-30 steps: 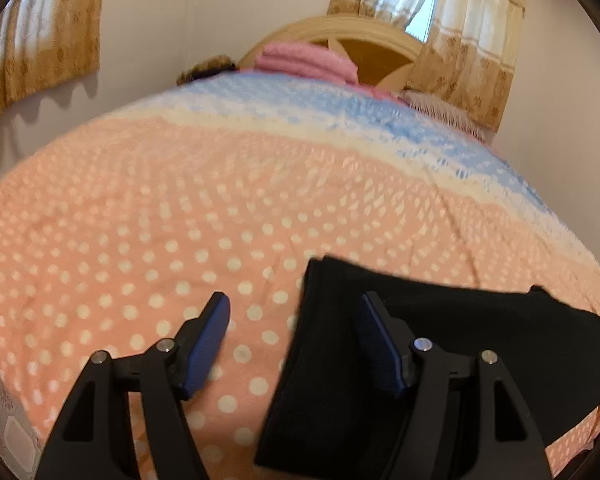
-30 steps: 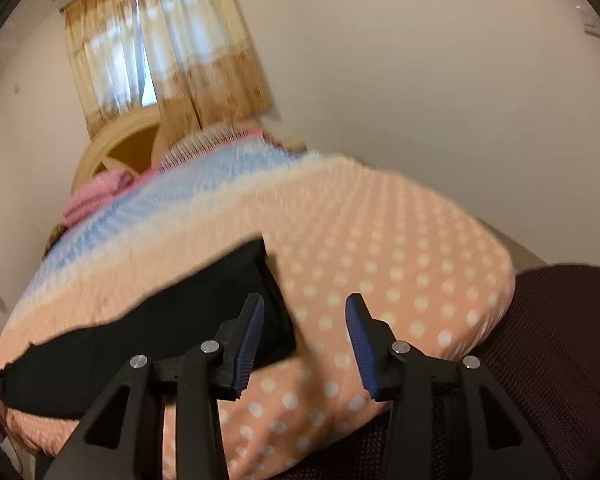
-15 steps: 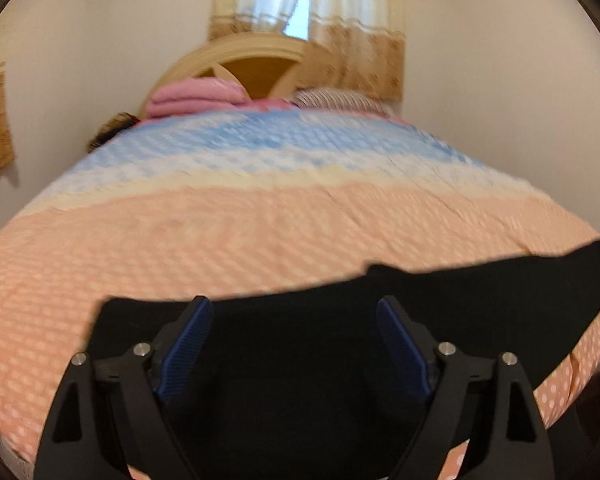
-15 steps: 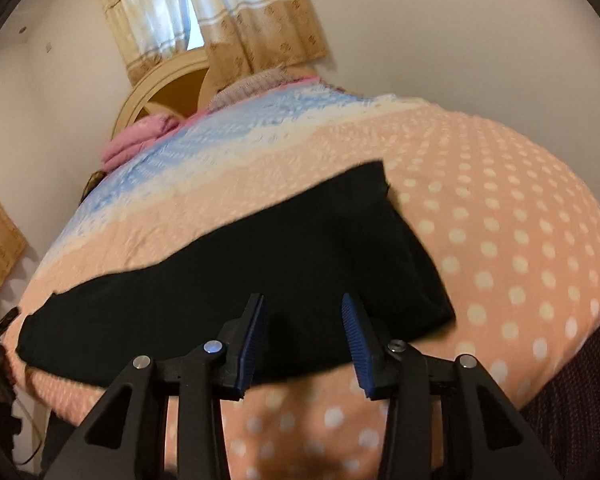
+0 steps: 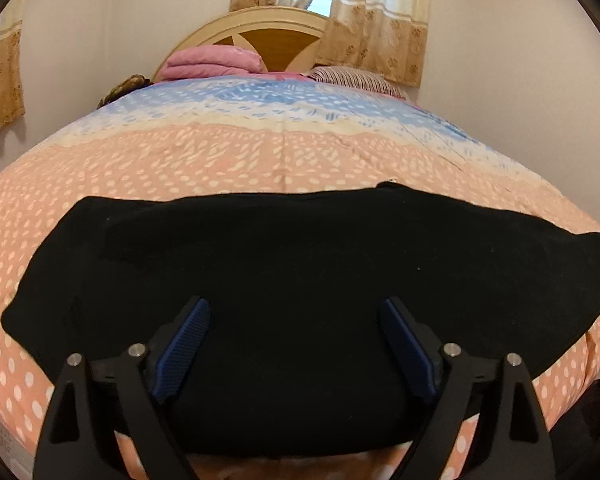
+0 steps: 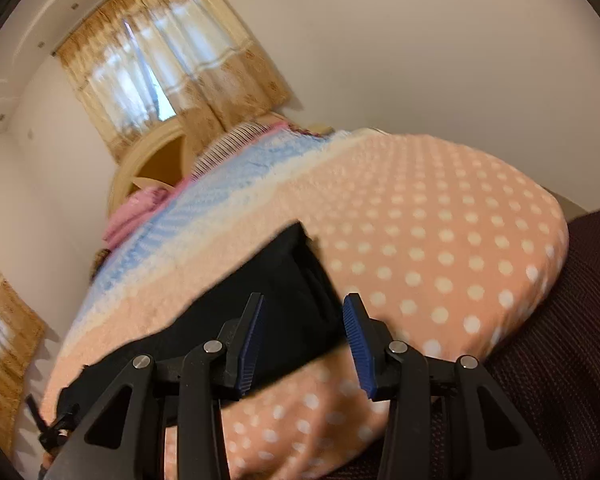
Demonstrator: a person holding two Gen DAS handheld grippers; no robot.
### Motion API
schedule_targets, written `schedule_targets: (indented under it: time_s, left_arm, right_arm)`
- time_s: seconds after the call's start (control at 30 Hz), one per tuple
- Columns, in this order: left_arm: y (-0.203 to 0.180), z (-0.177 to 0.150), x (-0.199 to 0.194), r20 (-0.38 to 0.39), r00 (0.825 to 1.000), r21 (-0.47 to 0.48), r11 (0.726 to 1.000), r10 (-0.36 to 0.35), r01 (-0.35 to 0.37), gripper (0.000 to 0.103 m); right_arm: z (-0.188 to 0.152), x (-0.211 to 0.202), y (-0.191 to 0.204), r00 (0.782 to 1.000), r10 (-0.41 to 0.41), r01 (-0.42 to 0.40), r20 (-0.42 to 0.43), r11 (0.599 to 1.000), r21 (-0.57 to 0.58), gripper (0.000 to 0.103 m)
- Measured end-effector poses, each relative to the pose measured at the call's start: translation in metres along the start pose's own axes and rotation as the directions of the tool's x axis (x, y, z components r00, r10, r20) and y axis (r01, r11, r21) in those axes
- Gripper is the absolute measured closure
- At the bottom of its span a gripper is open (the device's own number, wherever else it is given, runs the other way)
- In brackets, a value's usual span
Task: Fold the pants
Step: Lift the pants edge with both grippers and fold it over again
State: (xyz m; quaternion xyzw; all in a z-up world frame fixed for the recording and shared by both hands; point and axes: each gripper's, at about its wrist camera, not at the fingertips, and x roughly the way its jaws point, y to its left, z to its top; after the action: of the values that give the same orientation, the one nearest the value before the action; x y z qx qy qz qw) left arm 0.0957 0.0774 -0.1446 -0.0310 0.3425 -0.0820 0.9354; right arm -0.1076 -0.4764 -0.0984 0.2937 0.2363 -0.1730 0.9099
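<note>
Hovering tilted down over black pants (image 5: 300, 264) spread flat on bed (image 5: 228, 160): left gripper (image 5: 296, 344) opening wide, empty; right gripper (image 6: 302, 344) (blurred) partly apart, gripping nothing.

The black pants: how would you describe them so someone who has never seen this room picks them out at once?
Start from the bed, covered with a peach bedspread dotted white that turns blue toward the wooden headboard. Along its near edge, far from the pink folded blanket and striped pillow, lie the pants, spread flat in a long band. They are the only plain black thing on the patterned cover.
</note>
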Motion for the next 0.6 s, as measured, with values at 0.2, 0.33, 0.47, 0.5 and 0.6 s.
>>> schedule_targets:
  time_s: [0.2, 0.33, 0.47, 0.5, 0.6]
  left_arm:
    - [0.002, -0.002, -0.010, 0.026, 0.998, 0.027, 0.997, 0.065, -0.066, 0.012]
    - [0.026, 0.003, -0.019, 0.060, 0.988, -0.012, 0.990, 0.139, -0.138, 0.011]
    - [0.061, 0.008, -0.023, 0.075, 0.975, -0.117, 0.973, 0.207, -0.197, 0.009]
    - [0.068, 0.008, -0.023, 0.076, 0.973, -0.136, 0.969, 0.218, -0.206, 0.009]
    - [0.087, 0.006, -0.021, 0.063, 0.966, -0.189, 0.953, 0.252, -0.237, 0.009]
  right_arm:
    - [-0.008, 0.008, -0.009, 0.999, 0.021, -0.020, -0.044, 0.999, 0.029, 0.061]
    - [-0.013, 0.018, -0.003, 0.993, 0.097, -0.095, -0.064, 0.995, 0.035, 0.061]
    - [-0.013, 0.024, -0.006, 0.992, 0.122, -0.121, -0.010, 0.991, 0.060, 0.061]
    - [-0.013, 0.023, -0.010, 0.990, 0.139, -0.139, 0.000, 0.987, 0.084, 0.062]
    - [-0.013, 0.023, -0.016, 0.992, 0.128, -0.129, 0.014, 0.986, 0.104, 0.078]
